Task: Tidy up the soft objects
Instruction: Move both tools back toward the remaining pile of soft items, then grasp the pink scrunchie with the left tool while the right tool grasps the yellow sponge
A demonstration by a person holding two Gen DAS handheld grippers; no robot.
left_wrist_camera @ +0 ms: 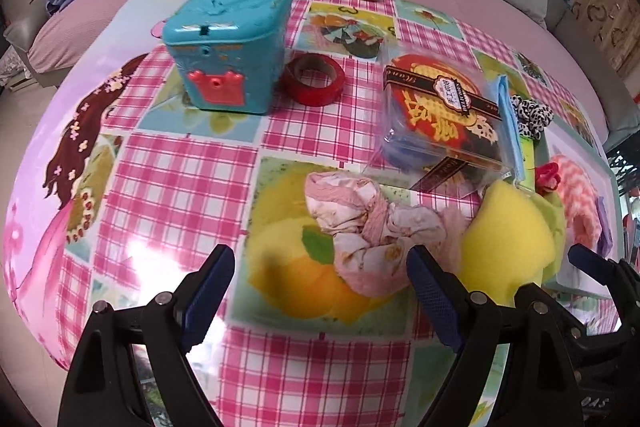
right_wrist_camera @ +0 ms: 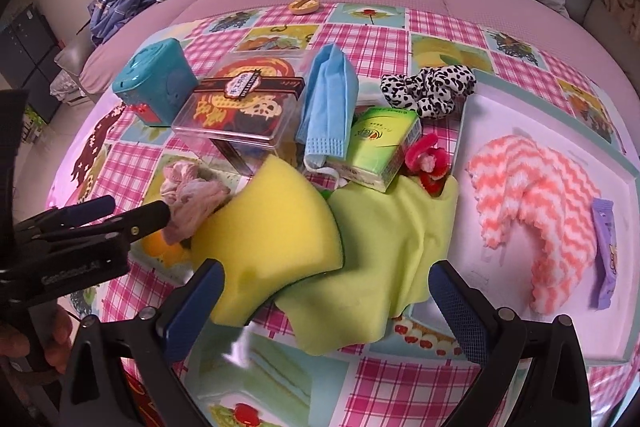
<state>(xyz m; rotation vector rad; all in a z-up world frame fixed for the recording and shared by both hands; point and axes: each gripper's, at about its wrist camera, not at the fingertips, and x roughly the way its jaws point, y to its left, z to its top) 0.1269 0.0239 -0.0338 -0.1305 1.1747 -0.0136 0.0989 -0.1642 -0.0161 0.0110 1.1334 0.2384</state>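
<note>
Both tongs are spread and empty. The left tongs straddle the pink scrunchie on the counter, apparently to grab it; the right tongs hover over the sponge near the tray, where a towel already lies.

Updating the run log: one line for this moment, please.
left gripper: open over pink scrunchie | right gripper: open over yellow sponge | tray: striped cloth inside

Two scrunchies, one sponge
</note>
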